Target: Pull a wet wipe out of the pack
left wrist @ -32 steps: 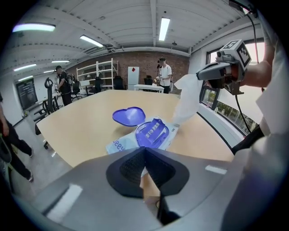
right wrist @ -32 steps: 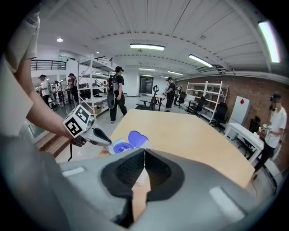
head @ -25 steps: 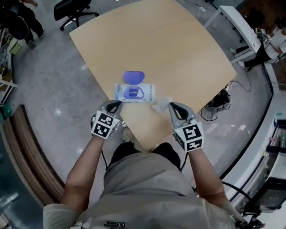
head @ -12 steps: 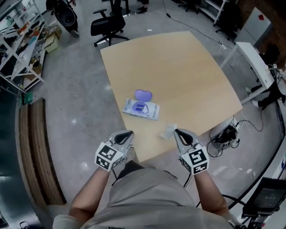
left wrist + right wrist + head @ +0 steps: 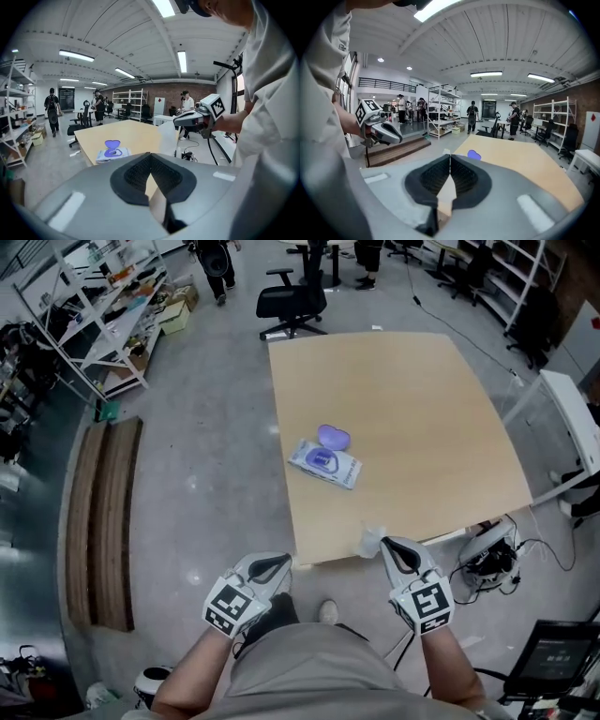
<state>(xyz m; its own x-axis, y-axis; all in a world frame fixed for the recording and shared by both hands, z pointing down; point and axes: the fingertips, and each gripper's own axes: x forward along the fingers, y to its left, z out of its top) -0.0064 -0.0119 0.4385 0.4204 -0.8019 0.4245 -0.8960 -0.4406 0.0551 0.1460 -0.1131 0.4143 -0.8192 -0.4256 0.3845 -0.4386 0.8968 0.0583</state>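
The wet wipe pack (image 5: pixel 324 464) lies on the wooden table (image 5: pixel 412 418) with its purple lid (image 5: pixel 334 437) flipped open. It shows again in the left gripper view, where the pack (image 5: pixel 111 153) is far ahead of the jaws. My right gripper (image 5: pixel 385 544) hovers off the table's near edge, shut on a white wet wipe (image 5: pixel 372 540) that hangs from its tips. My left gripper (image 5: pixel 281 562) is shut with nothing in it, over the floor to the table's left. In the right gripper view the wet wipe (image 5: pixel 446 151) peeks past the closed jaws.
A black office chair (image 5: pixel 292 298) stands beyond the table's far edge. Metal shelves (image 5: pixel 103 296) line the far left, and a low wooden platform (image 5: pixel 103 521) lies on the floor at left. Cables (image 5: pixel 489 564) trail under the table's right corner. People walk in the background.
Both grippers have drawn back from the table toward the person and risen; the wipe has come away with the right gripper. The pack stays on the table, now farther off.
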